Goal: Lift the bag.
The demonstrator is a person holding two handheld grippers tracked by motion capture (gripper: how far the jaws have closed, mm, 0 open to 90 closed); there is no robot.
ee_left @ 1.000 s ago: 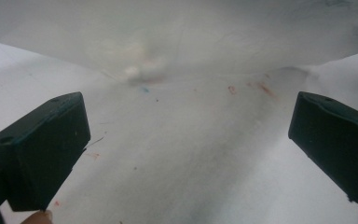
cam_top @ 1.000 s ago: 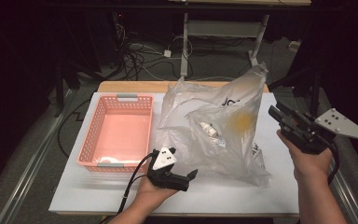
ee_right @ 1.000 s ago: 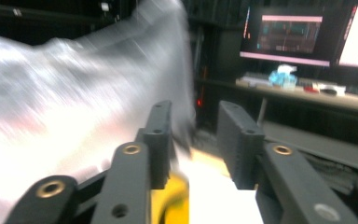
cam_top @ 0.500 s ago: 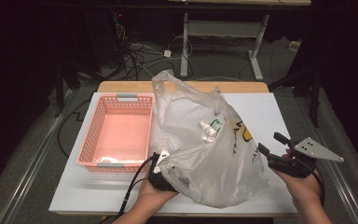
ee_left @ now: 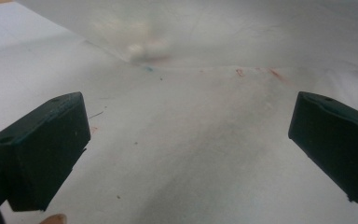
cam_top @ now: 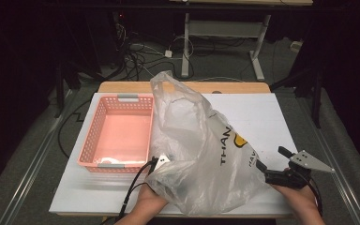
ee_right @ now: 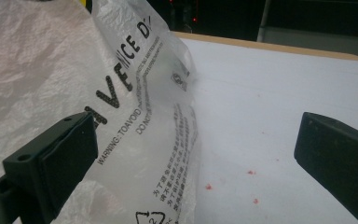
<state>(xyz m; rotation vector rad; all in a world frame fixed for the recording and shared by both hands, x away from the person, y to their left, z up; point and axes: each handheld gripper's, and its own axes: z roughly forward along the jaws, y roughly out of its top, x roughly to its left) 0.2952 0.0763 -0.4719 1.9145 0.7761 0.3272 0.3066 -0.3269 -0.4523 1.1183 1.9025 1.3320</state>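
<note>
A crumpled clear plastic bag (cam_top: pixel 201 150) with black print and a yellow mark lies slumped on the white table (cam_top: pixel 262 117), toward the front edge. My left gripper (cam_top: pixel 163 165) sits at the bag's near left side, partly covered by the film. Its own view shows the left gripper (ee_left: pixel 186 140) open wide, with bag film (ee_left: pixel 242 42) and a blurred white thing (ee_left: pixel 144 42) ahead. My right gripper (cam_top: pixel 269 158) rests low at the bag's right edge. The right gripper (ee_right: pixel 196 154) has just been opening; the printed bag edge (ee_right: pixel 140 107) hangs loose between its jaws, untouched by the pads.
A pink plastic basket (cam_top: pixel 117 133) stands on the left half of the table, beside the bag. A cable (cam_top: pixel 133 187) trails from the left gripper over the front edge. Bare white table lies at the back right. Table legs and cables stand on the dark floor beyond.
My right gripper has come down from the upper right to the table and its jaws have spread. The bag, raised before, has slumped forward over the left gripper.
</note>
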